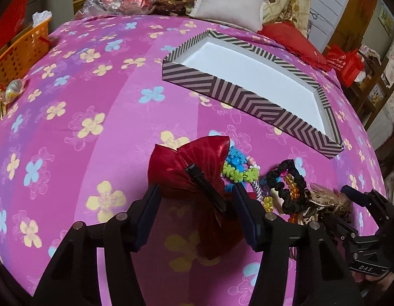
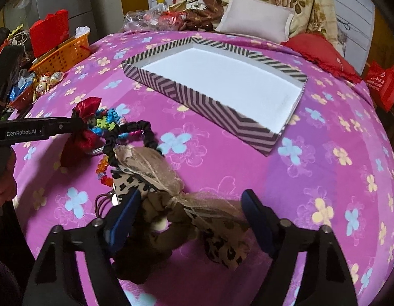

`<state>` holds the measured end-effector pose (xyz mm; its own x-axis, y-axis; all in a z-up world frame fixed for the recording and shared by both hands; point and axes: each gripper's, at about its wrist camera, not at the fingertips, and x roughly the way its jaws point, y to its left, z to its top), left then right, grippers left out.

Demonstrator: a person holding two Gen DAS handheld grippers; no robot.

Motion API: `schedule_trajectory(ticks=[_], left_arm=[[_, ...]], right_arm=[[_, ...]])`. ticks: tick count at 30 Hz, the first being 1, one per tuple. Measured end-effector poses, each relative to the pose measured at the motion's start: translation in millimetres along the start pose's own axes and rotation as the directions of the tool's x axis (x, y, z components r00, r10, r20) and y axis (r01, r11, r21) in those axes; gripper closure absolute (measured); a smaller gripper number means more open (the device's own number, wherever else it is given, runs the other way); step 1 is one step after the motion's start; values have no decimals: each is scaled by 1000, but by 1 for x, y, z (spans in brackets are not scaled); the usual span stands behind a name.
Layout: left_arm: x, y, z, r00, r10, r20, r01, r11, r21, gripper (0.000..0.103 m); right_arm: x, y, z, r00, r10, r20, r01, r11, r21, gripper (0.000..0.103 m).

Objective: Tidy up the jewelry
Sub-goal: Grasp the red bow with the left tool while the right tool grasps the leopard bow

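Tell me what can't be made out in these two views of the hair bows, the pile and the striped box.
- Left wrist view: the lower half of the red bow is covered by the left tongs; whether the pads press it is unclear.
- Left wrist view: the leopard bow is mostly behind the right tongs.
- Right wrist view: the leopard bow is blurred.
- Both views: the beads in the pile overlap, too tangled to count.

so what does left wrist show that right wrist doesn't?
Left wrist only: the left gripper head-on, its fingers either side of the red satin bow hair clip, and the clip's black metal clasp.

Right wrist only: the right gripper straddling the leopard-print fabric bow.

Both: the empty striped cardboard box, the black scrunchie, the pink flowered bedspread, the orange plastic basket.
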<state>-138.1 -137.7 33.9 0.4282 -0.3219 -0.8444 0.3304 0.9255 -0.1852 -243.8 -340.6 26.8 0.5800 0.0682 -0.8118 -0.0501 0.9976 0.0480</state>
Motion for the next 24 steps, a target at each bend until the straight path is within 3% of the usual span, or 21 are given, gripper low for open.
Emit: schedule_trajectory(ticks=[2,4,6,9,16,24], left_arm=[[2,-1,0,1000,1,-6,-1,1000,0,74],[4,-2,-1,1000,2,-7,-2,1000,5,80],[6,-3,-2,1000,-2,-12,2,1000,17,102],[2,-3,-4,1000,-8,3,8,1000,28,103],[-26,11,-6,997,-67,42,67,998,-1,103],[-46,12,0,995,-42,86,41,999,12,103]], right_arm=[[2,1,-1,1000,22,3,-22,1000,8,31],[3,2,-3,999,47,6,-47,999,15,48],[4,3,-5,998,63,6,-63,998,19,61],[1,6,-8,997,69,19,-69,998,16,71],[-30,11,-6,990,102,99,-106,994,37,73],[-51,11,3,983,106,149,-115,992,54,73]])
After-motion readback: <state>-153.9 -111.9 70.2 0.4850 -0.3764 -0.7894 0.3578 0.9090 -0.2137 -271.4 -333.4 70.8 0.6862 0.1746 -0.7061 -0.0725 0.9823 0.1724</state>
